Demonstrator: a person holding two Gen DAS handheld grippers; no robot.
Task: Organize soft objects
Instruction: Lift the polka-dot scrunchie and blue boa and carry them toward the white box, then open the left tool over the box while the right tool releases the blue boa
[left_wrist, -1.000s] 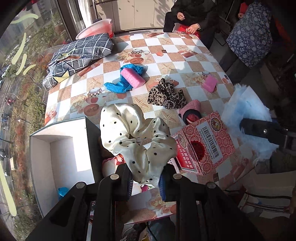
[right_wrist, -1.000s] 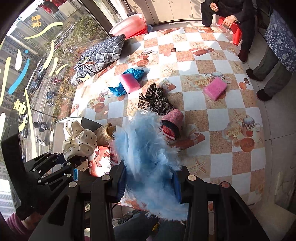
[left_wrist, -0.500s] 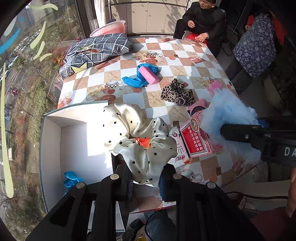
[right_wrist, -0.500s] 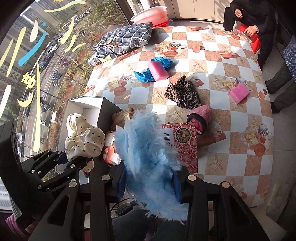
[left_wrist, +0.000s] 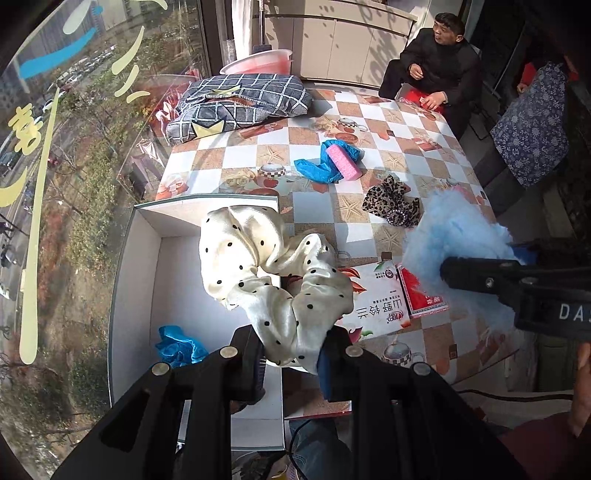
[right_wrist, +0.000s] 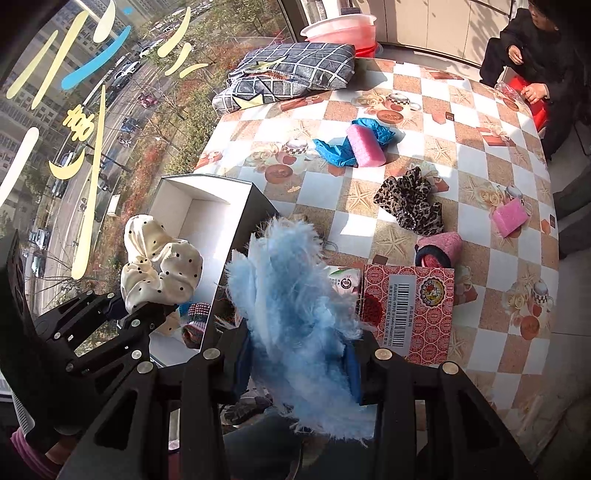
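The left gripper (left_wrist: 291, 354) pinches the cream polka-dot scrunchie (left_wrist: 269, 273) by its lower folds and holds it above the open white box (left_wrist: 147, 258), probably so it can drop in beside the blue fabric (left_wrist: 177, 347) already lying there. The right gripper (right_wrist: 299, 365) clamps the fluffy blue piece (right_wrist: 291, 314) just beside the box, likely awaiting its turn. The scrunchie looks glossy, gathered and limp. A leopard scrunchie (right_wrist: 410, 206) waits on the worktop (right_wrist: 480, 177).
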